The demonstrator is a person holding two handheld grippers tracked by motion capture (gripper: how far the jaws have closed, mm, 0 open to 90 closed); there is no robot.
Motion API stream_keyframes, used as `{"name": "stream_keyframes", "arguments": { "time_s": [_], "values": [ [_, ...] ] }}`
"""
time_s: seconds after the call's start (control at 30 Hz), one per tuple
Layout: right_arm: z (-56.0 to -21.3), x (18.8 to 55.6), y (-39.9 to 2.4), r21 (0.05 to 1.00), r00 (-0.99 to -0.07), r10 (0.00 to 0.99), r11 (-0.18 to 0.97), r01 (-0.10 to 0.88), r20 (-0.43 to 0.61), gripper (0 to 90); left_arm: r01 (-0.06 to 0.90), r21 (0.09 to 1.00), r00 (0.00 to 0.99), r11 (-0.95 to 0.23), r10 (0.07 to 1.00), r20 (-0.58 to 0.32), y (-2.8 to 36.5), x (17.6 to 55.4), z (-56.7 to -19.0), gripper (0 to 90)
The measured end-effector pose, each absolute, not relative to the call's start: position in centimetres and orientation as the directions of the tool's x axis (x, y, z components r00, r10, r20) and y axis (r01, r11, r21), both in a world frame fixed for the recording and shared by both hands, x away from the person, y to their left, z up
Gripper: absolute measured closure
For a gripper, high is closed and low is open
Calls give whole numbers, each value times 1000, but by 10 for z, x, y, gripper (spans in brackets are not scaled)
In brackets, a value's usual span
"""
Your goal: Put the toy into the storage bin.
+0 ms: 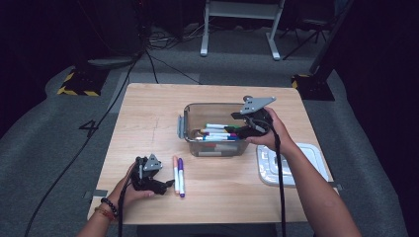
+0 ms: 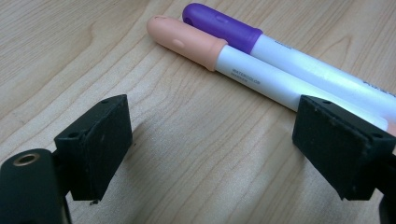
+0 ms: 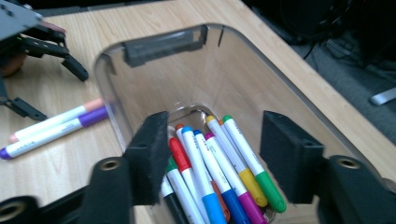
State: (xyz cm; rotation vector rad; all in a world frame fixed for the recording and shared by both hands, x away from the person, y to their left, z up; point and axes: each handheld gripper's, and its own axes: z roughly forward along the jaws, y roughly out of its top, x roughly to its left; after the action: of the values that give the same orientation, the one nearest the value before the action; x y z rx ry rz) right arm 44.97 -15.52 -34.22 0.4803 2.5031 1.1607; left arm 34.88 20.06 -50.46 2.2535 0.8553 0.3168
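- The bench [image 1: 148,113] is mostly bare wood around your left gripper [image 1: 168,183], so you have free room to its left and behind it; its near edge runs just under your left hand.
- The box [image 1: 190,114], clear and uncovered, sits ahead and to the right of that gripper. Your right gripper [image 3: 212,156] hangs released over its right end with nothing between the jaws, and a heap of markers [image 3: 219,172] lies directly below it. By the look of it, you are gathering markers into the box and this hand has finished a drop.
- The lid [image 1: 316,153] lies just right of the box, under your right forearm. Lift clear of the box wall before swinging across.
- Two markers remain outside: the peach pen [image 2: 187,39] and the purple pen [image 2: 224,25], touching side by side, just ahead of your open left gripper, whose right jaw already overlaps a barrel.
- Next, I judge, slide the left gripper forward to straddle the peach pen alone, then close; the purple neighbour leaves little gap for a jaw.
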Motion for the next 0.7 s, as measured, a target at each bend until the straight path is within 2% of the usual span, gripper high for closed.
{"name": "stream_keyframes", "arguments": {
  "time_s": [0.23,0.47,0.6,0.7],
  "values": [
    [-334,411,-164,814,-890,426,568,123,-163,360,488,685,753,-541,658,-17,201,349,-505,125],
    [-335,387,-163,841,-898,411,533,97,-157,349,488,685,752,-540,659,-17,200,349,-505,125],
    [-346,369,-158,861,-908,385,505,61,-162,366,488,685,752,-540,658,-17,200,349,-505,124],
    [-369,354,-144,852,-922,354,521,53,-159,367,488,685,753,-541,658,-17,201,349,-505,125]
  ]
}}
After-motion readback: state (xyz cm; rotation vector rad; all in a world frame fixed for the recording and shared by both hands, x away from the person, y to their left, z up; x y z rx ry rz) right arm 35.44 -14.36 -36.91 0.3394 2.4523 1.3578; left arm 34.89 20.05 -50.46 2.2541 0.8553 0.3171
